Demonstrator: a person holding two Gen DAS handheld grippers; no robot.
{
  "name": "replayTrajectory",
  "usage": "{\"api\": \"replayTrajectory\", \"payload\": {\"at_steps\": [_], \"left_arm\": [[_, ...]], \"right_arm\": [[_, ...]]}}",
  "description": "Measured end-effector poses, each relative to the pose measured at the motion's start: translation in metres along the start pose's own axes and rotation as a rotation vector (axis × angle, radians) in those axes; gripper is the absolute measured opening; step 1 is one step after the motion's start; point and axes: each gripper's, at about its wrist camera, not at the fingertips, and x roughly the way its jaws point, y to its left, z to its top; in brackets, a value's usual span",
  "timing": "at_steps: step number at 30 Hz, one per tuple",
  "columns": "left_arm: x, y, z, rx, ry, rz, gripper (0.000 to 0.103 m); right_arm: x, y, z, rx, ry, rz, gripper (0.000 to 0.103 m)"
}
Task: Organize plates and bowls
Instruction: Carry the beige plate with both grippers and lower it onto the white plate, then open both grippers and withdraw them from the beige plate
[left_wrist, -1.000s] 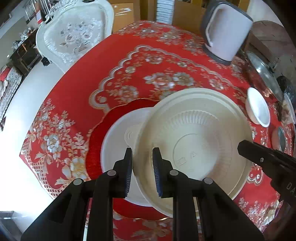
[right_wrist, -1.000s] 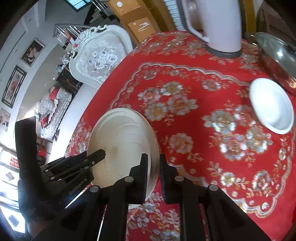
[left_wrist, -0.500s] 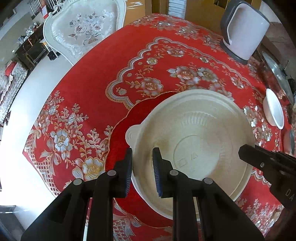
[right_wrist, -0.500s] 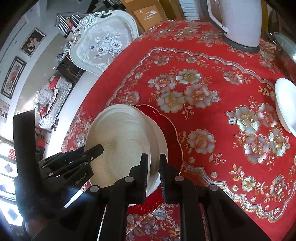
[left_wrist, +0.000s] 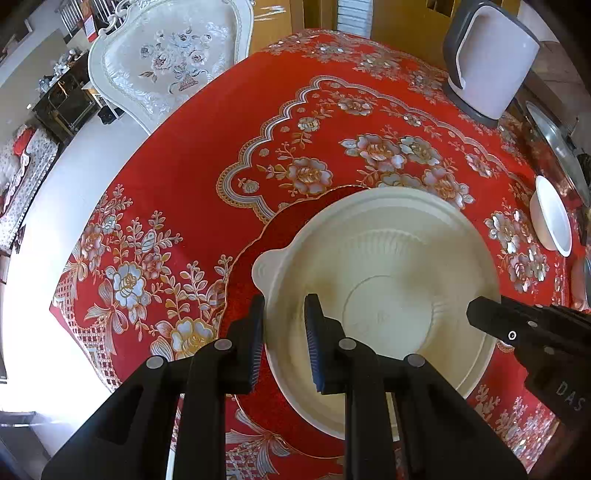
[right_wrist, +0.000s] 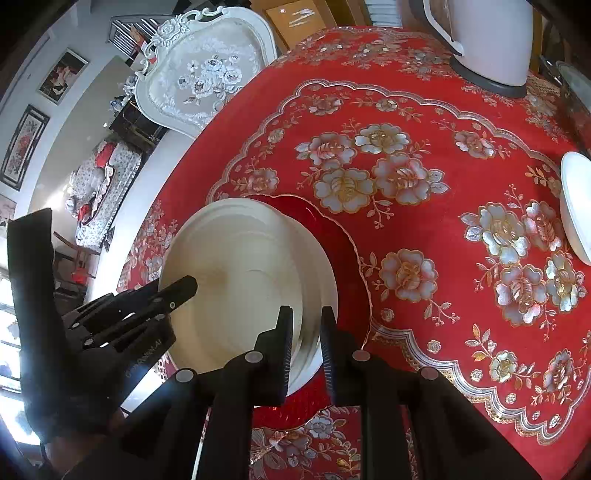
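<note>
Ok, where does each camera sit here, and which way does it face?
Left wrist: on the left claw, looking forward and down at the cream bowl whose rim it grips; the right claw's tip enters from the right.
Right wrist: on the right claw, gripping the opposite rim; left claw at left.
Shared: bowl, red plate, kettle.

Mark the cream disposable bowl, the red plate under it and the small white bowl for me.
Cream disposable bowl (left_wrist: 388, 266): left wrist view, ribbed inner wall.
Red scalloped plate (left_wrist: 243, 291): left wrist view, bare rim left of the bowl.
Small white bowl (left_wrist: 552, 221): left wrist view, inner surface, at the table's right edge.
</note>
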Motion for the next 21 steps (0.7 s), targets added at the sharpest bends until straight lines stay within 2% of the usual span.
{"api": "replayTrajectory", "payload": {"at_steps": [19,21], "left_arm": [[-0.013,-0.004,0.004,-0.007,-0.040,0.019,0.019],[-0.017,-0.013,0.006,0.008,-0.050,0.013,0.022]], "right_arm": [[-0.016,-0.009,-0.004,0.020,-0.022,0.015,0.022],[-0.021,-0.013,-0.005,0.031,-0.030,0.017,0.023]]}}
